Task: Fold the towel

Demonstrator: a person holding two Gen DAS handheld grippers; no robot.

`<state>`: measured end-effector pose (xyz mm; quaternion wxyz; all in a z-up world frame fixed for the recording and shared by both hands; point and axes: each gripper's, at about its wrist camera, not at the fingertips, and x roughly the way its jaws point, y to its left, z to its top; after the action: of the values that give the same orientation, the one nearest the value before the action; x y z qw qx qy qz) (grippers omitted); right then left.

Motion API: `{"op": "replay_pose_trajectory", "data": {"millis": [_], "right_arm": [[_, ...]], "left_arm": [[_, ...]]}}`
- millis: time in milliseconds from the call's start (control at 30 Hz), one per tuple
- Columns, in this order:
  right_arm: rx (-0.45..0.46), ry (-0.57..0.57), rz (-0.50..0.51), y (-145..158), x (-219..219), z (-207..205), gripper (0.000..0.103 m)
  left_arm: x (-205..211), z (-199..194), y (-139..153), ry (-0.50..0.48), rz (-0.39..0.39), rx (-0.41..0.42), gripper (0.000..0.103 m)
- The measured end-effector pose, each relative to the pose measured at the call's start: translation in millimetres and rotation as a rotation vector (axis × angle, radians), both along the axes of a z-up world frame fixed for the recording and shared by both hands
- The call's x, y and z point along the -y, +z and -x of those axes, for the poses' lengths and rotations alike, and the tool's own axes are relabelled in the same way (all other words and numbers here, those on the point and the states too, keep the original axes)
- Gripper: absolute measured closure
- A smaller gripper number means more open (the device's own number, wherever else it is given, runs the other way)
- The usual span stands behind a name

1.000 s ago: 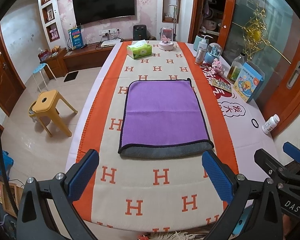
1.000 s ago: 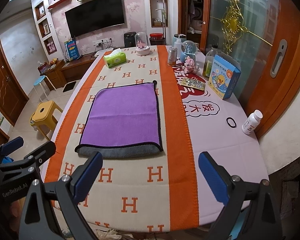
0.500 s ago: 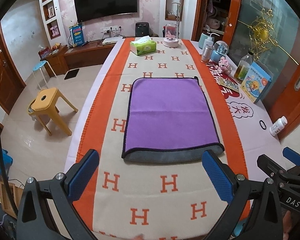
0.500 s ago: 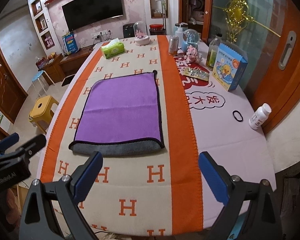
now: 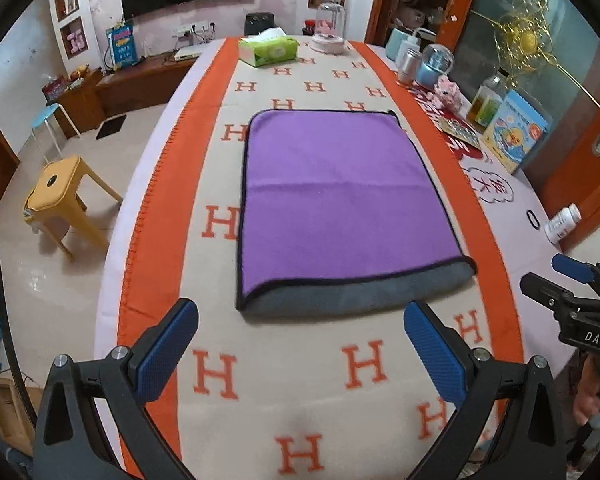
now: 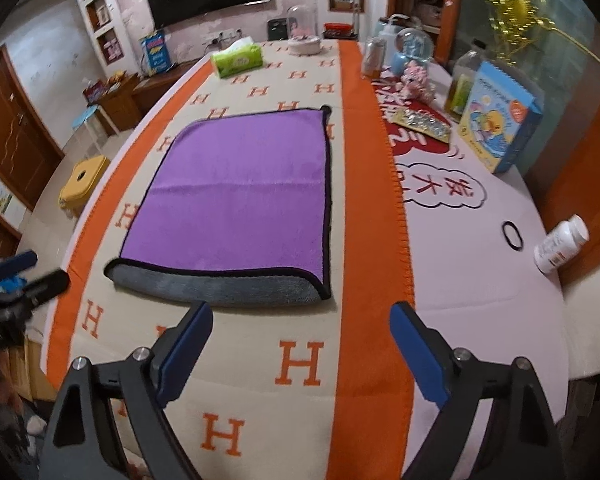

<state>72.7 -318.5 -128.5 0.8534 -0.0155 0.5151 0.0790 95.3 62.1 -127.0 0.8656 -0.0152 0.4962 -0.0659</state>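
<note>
A purple towel (image 5: 340,200) with a black hem and grey underside lies flat on the H-patterned tablecloth (image 5: 284,364); its near edge shows a grey strip. It also shows in the right wrist view (image 6: 244,196). My left gripper (image 5: 300,348) is open and empty, above the cloth just short of the towel's near edge. My right gripper (image 6: 300,348) is open and empty, near the towel's near right corner. The right gripper shows at the right edge of the left wrist view (image 5: 572,300), and the left gripper at the left edge of the right wrist view (image 6: 16,280).
A green tissue box (image 5: 268,51) and glass dome (image 5: 332,28) stand at the far end. Bottles, a snow globe (image 6: 414,46), a blue box (image 6: 500,120), a hair tie (image 6: 512,235) and a pill bottle (image 6: 562,245) sit along the right. A yellow stool (image 5: 66,204) stands left.
Both grippers have moved forward and lower toward the towel's near edge. Their jaws stay open. The towel has not moved.
</note>
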Motion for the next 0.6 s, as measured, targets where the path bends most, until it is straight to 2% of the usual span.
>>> {"op": "replay_pose_trajectory", "data": {"millis": [100, 167, 267, 400, 600], "right_arm": [[-0.014, 0.052, -0.001, -14.2, 1.2, -11.3, 0.019], [-0.031, 0.098, -0.018, -24.8, 1.9, -19.1, 0.021], [-0.053, 0.161, -0.029, -39.2, 2.5, -29.7, 0.026], [-0.094, 0.236, -0.076, -56.2, 5.1, -45.2, 0.032], [-0.135, 0.305, -0.109, -70.7, 7.6, -61.3, 0.037]], "left_arm": [[-11.5, -9.2, -11.9, -0.023, -0.008, -0.01, 0.001], [-16.6, -18.0, -23.0, -0.072, 0.002, -0.035, 0.001], [-18.1, -28.7, -40.9, -0.129, -0.04, -0.06, 0.001], [-19.6, -40.7, -60.3, -0.196, -0.005, -0.121, 0.007], [-14.2, -51.1, -76.7, -0.287, -0.018, -0.145, 0.012]]}}
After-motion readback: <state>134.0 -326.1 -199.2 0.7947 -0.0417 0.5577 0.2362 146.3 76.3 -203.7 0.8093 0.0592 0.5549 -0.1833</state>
